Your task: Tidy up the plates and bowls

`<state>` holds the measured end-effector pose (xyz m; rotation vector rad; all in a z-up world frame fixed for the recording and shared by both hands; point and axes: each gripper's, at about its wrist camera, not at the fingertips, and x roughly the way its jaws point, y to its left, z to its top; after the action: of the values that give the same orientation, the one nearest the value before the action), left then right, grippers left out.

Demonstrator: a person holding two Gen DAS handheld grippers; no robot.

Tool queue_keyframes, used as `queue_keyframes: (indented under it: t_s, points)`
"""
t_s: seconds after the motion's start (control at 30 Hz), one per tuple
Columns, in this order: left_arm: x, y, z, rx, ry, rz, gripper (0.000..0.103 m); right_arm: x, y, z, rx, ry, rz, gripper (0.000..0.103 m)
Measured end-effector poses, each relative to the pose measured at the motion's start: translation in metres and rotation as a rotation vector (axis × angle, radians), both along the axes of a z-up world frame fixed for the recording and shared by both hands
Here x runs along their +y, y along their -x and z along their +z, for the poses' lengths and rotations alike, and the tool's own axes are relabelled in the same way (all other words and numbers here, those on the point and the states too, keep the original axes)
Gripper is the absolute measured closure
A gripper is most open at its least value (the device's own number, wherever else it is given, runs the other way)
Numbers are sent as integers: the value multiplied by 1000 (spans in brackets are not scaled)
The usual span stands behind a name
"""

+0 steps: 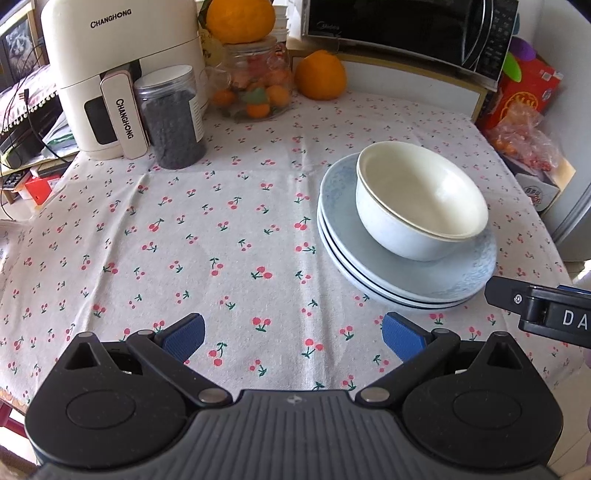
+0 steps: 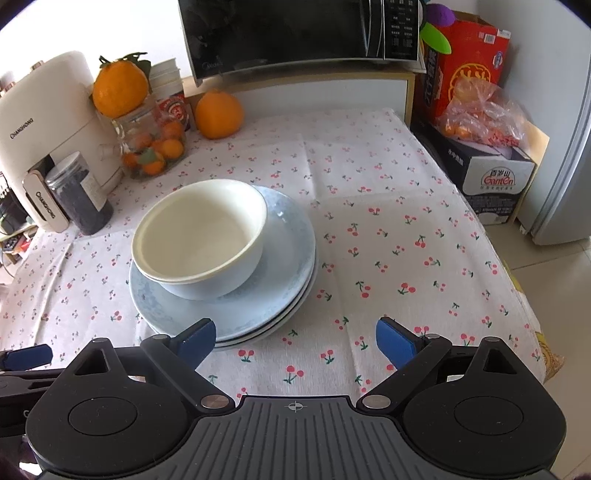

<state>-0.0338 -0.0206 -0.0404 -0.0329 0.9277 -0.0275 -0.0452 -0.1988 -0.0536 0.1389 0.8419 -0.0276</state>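
Observation:
A stack of pale blue plates (image 1: pixel 417 280) (image 2: pixel 284 266) rests on the cherry-print tablecloth (image 1: pixel 207 236) (image 2: pixel 388 236). Two nested bowls sit on top, a cream one inside a white one (image 1: pixel 417 206) (image 2: pixel 199 240). My left gripper (image 1: pixel 293 338) hovers open over bare cloth, left of and nearer than the stack, with nothing between its blue pads. My right gripper (image 2: pixel 295 341) is open too, at the near edge of the stack; its left fingertip (image 2: pixel 199 338) overlaps the plate rim in the view. The right gripper's body (image 1: pixel 543 314) shows at the right edge of the left wrist view.
At the back stand a white air fryer (image 1: pixel 118 66), a dark-filled jar (image 1: pixel 171 118), a glass jar of small oranges (image 1: pixel 255 85), a loose orange (image 1: pixel 319 75) and a microwave (image 1: pixel 406 29). Boxes and bagged fruit (image 2: pixel 480 122) crowd the right; the table edge drops there.

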Motion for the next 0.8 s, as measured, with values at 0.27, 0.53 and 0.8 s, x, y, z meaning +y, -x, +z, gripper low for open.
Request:
queue_keyframes:
  t_s: [0.27, 0.53, 0.8]
  points:
    - [-1, 3, 3, -16, -13, 10, 1, 0, -1, -4, 16, 7, -5, 8]
    - [-1, 3, 3, -21, -23, 19, 1, 0, -2, -4, 25, 9, -3, 8]
    - [-1, 2, 3, -26, -29, 21, 1, 0, -3, -6, 33, 8, 0, 8]
